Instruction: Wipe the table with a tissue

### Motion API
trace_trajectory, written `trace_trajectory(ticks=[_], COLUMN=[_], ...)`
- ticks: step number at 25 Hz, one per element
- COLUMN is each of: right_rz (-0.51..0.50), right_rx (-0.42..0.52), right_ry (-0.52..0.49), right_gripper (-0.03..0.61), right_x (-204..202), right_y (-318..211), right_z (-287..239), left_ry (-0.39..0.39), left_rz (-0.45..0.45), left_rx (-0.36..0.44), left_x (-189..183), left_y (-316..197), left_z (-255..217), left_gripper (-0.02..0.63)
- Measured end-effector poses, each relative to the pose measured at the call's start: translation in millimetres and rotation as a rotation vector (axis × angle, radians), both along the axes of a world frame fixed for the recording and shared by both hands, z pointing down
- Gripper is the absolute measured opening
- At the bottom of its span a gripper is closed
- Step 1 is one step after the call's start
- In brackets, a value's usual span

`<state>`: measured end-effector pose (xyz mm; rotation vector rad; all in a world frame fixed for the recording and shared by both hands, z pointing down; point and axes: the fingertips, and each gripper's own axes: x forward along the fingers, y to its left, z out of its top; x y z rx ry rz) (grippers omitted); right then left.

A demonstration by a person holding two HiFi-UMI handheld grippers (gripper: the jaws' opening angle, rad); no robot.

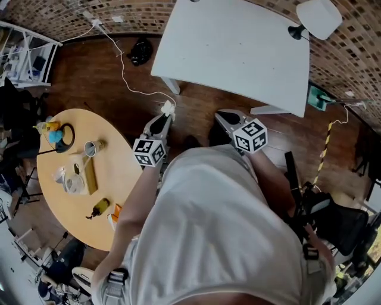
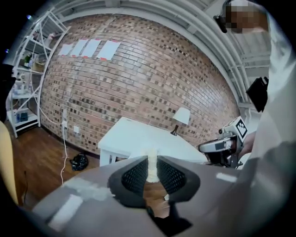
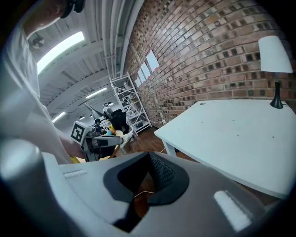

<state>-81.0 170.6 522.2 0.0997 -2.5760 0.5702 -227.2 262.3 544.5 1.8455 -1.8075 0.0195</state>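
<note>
White crumpled tissue (image 1: pixel 168 108) sits pinched at the tip of my left gripper (image 1: pixel 161 119) in the head view, just above frame centre, over the dark wooden floor (image 1: pixel 77 77). My right gripper (image 1: pixel 225 118) hangs beside it toward three o'clock, the two apart. A white rectangular table (image 1: pixel 238 47) fills twelve to one o'clock, well clear of both grippers, with a white-shaded lamp (image 1: pixel 318 16) at its far corner. A round pale wooden table (image 1: pixel 119 173) carrying small clutter lies at nine o'clock. A white cable (image 1: pixel 125 74) trails across the floor toward eleven.

Through the left gripper view, I see the jaws clenched on the tissue (image 2: pixel 151 164), which stands upright between the mesh pads. Beyond them at twelve o'clock is the white table, backed by a red brick wall (image 2: pixel 138 74). The right gripper shows at three o'clock.

Through the right gripper view, the jaw tips meet with nothing between them; only floor shows beneath. The white table spreads from two to four o'clock, and the left gripper with its tissue appears at nine.
</note>
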Motion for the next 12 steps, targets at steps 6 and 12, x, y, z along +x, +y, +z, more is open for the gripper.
trace_trajectory(ticks=[6, 12], right_rz=[0.079, 0.110], right_rx=[-0.031, -0.046], right_ry=[-0.034, -0.074], right_gripper=[0.008, 0.008], right_x=[15.0, 21.9], right_y=[-53.1, -115.9], right_z=[-0.6, -3.0], left_ry=[0.002, -0.047], left_rz=[0.091, 0.118], left_rx=[-0.028, -0.088], left_x=[20.9, 23.7], left_y=[-61.7, -122.8], left_z=[-5.6, -2.0], left_gripper=[0.064, 0.066])
